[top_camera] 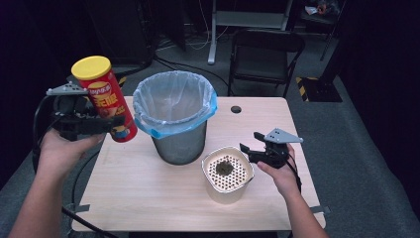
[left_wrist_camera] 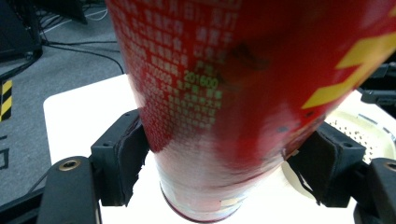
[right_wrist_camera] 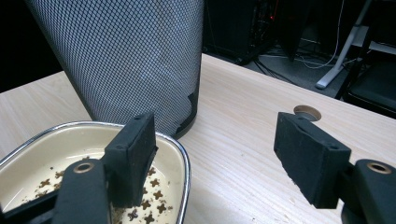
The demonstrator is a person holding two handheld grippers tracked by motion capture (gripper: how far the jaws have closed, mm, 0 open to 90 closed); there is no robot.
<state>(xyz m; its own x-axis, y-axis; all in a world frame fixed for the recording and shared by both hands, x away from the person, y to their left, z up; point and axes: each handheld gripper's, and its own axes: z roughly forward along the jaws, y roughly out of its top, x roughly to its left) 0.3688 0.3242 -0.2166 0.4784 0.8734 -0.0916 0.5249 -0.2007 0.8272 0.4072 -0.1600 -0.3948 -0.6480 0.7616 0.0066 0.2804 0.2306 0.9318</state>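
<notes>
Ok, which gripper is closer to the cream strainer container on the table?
Right. The right gripper hangs open at the cream strainer container's right rim, one jaw over its edge. The left gripper is off past the bin, clamping the red can.

A glossy red crisp can (top_camera: 108, 103) with a smooth yellow plastic lid. A matt grey metal mesh bin (top_camera: 179, 144) lined with a thin, crinkled, translucent plastic bag (top_camera: 173, 101). A pale wood-grain table (top_camera: 148, 188). A cream perforated container (top_camera: 227, 173) with a shiny metal rim.
</notes>
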